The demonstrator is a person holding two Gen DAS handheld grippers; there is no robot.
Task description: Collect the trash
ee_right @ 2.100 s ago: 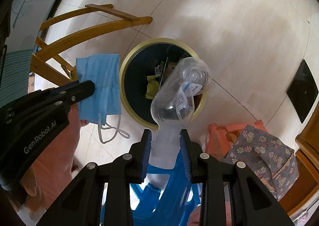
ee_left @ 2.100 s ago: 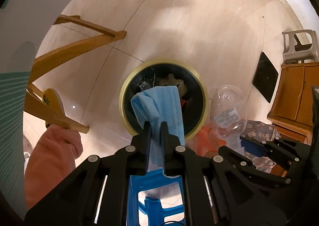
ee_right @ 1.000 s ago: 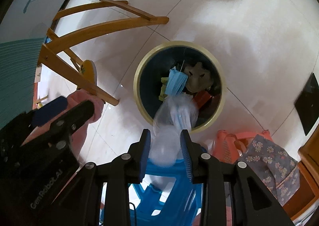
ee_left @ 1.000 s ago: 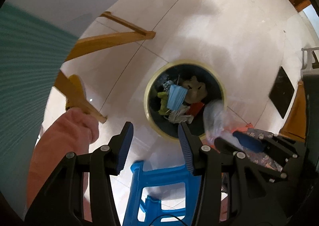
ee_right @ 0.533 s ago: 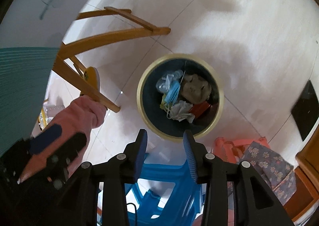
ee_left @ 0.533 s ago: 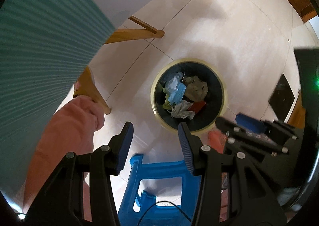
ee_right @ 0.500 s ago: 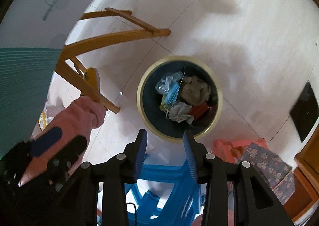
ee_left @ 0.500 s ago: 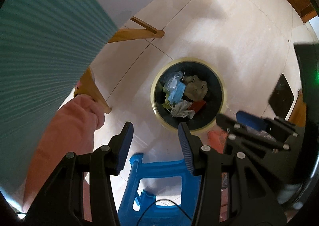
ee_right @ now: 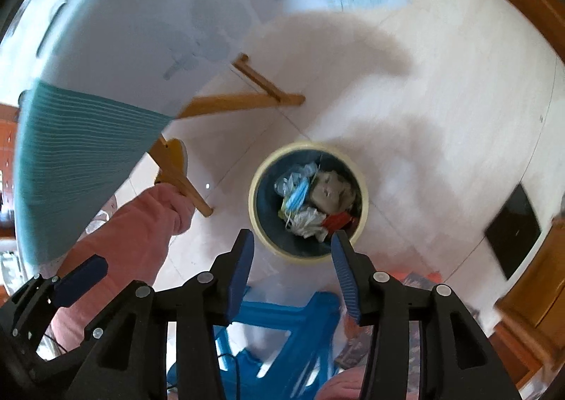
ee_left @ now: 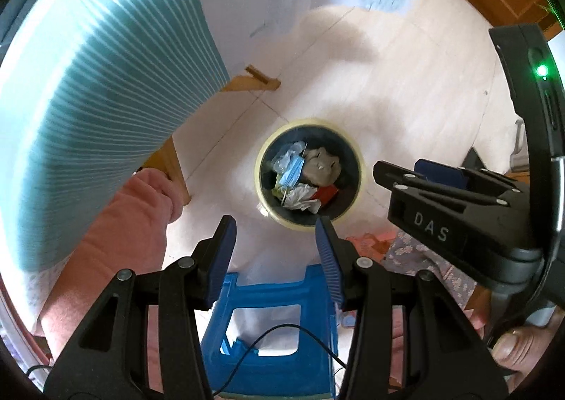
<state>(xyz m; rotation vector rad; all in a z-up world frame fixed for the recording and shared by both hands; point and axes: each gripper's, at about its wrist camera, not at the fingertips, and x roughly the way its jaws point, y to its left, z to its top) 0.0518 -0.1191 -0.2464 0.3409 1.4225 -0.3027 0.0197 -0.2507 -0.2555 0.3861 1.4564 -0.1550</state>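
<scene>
Left wrist view is looking straight down at a round trash bin (ee_left: 263, 184) with a pale yellow rim, standing on the light floor (ee_left: 406, 110). The left claw (ee_left: 275, 251) is hanging above it with its jaws parted and nothing between them. Inside the bin, a blue face mask (ee_left: 293, 172) is lying beside a clear plastic bottle (ee_left: 284, 156), with crumpled white paper (ee_left: 300, 196), a red scrap (ee_left: 326, 192) and a brownish lump (ee_left: 323, 165) packed around them. A blue plastic stool (ee_left: 268, 315) is showing below the claw, nearer the camera than the bin. A pink sleeve (ee_left: 123, 234) is reaching in from the left, under a teal ribbed cloth (ee_left: 88, 99). The right claw (ee_left: 395, 172) is appearing at the right edge of this view, off to the side of the bin.

The right wrist view, somewhat blurred, is showing the same bin from above; here the right claw's jaws are opening, and nothing is sitting between them. The left claw is poking in at the lower left corner. A wooden frame (ee_right: 240, 99) is standing on the floor beyond the bin.
</scene>
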